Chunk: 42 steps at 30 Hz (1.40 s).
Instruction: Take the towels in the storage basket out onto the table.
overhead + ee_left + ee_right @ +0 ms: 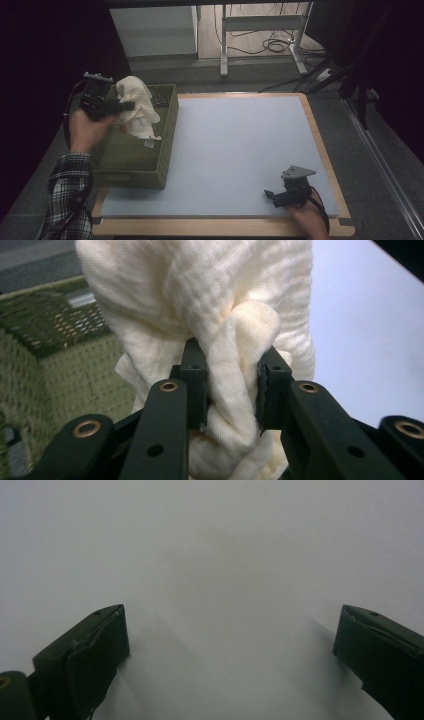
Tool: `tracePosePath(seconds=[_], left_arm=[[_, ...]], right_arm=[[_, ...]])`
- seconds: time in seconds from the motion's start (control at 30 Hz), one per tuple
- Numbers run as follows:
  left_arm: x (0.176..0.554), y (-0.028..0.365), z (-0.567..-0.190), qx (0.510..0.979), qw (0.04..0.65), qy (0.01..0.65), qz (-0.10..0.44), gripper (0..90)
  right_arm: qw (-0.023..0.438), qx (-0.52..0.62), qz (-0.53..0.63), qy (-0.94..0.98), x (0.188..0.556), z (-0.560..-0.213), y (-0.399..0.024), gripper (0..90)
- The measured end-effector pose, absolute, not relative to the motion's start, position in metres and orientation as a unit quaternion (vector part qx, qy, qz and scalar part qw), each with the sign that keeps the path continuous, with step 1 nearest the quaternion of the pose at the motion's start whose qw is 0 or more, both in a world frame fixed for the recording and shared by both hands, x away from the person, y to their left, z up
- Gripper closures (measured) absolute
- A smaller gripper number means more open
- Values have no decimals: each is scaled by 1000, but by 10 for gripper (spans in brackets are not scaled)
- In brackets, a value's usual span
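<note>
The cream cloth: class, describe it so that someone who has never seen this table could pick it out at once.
Start at the pale grey mat covering the table, then go to the green woven basket at its left edge. Above the basket, the left gripper pinches a bunched fold of the cream cloth. It is the one soft, pale, crumpled thing there.

My table (320,150) has a pale wooden rim and a grey-blue mat (240,155) on top. Beyond it, grey carpet (210,75), a white cabinet (155,32), a metal desk frame (260,25) and black cables (272,45). The sides lie dark.
</note>
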<state>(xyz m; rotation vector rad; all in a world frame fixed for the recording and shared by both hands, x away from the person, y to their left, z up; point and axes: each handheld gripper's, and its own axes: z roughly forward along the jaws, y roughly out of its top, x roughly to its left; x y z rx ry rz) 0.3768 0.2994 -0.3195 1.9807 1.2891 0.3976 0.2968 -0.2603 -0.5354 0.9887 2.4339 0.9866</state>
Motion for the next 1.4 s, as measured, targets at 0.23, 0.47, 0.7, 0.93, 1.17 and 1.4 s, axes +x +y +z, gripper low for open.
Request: tracePosePath(seconds=[0.23, 0.47, 0.7, 0.93, 1.17, 1.4], left_arm=[[381, 276, -316, 781, 372, 479, 150, 714], [388, 248, -317, 792, 380, 457, 143, 712], [392, 221, -312, 799, 394, 434, 134, 710], [396, 194, -310, 806, 407, 413, 125, 706], [400, 164, -317, 815, 411, 393, 110, 704], [401, 132, -336, 829, 404, 372, 102, 698]], right_arm=[[166, 348, 347, 855, 297, -535, -260, 14], [166, 348, 347, 855, 297, -535, -260, 14], [166, 348, 347, 855, 297, -535, -260, 14], [166, 348, 347, 855, 297, -535, -260, 14], [165, 349, 347, 855, 297, -535, -260, 14], [165, 349, 347, 855, 297, -535, -260, 14]])
